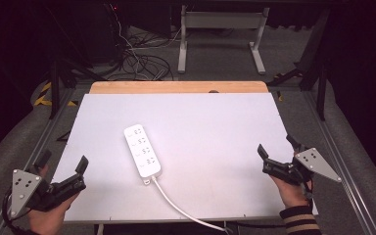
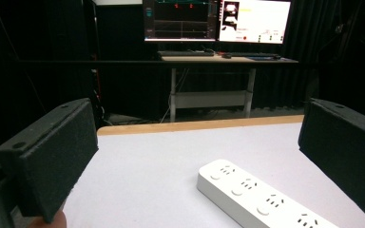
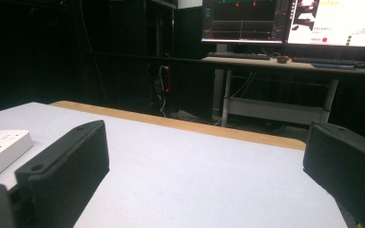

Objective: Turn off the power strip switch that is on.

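- High view, far left: we hold the left gripper [image 1: 62, 164] at the near left corner of the white table [image 1: 215, 122], jaws spread wide with nothing between them
- Left gripper view confirms it: both black pads stand far apart, and the power strip [image 2: 261, 199] lies ahead, untouched
- Centre: the power strip [image 1: 142, 151] rests flat on the board, slightly left of the middle, its cable [image 1: 181, 208] trailing off the near edge; no plug sits in any socket
- Right: our right gripper [image 1: 278, 152] waits near the right edge, jaws also wide and empty, well apart from the strip
- We judge the work not yet begun; reaching and grasping all remain
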